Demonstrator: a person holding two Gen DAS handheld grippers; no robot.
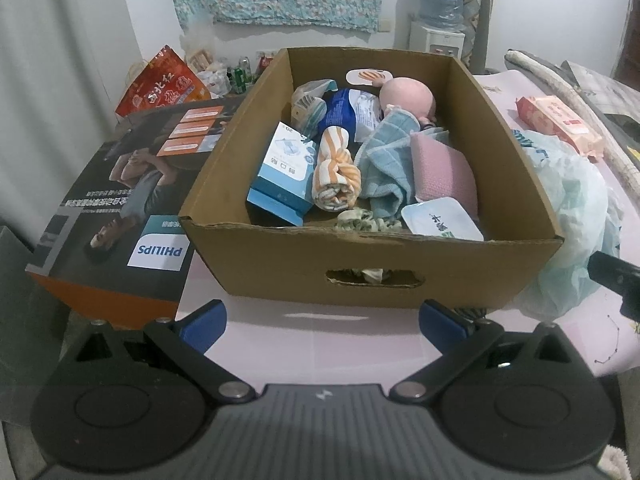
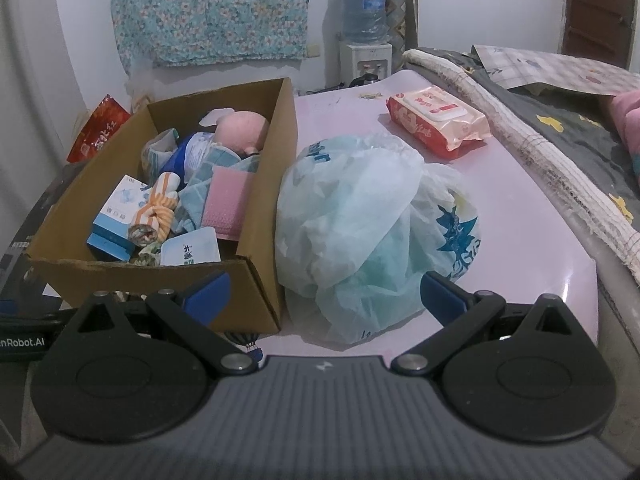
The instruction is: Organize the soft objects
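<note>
A cardboard box (image 1: pixel 304 256) (image 2: pixel 260 208) stands on the pink table. It holds a pink doll (image 1: pixel 406 98), a light blue towel (image 1: pixel 384 168), a striped orange roll (image 1: pixel 336 172), a pink cloth (image 1: pixel 444 168) and tissue packs (image 1: pixel 280 168). Right of the box lies a crumpled pale blue plastic bag (image 2: pixel 360 216) (image 1: pixel 576 208). Behind it rests a red wet-wipes pack (image 2: pixel 438 120) (image 1: pixel 560 122). My left gripper (image 1: pixel 322 326) hovers open in front of the box, empty. In front of the bag my right gripper (image 2: pixel 324 292) is open and holds nothing.
A Philips carton (image 1: pixel 120 216) sits left of the box, with a red snack bag (image 1: pixel 164 80) behind it. A water dispenser (image 2: pixel 366 32) stands at the far wall. A bed with a quilt (image 2: pixel 560 128) borders the table on the right.
</note>
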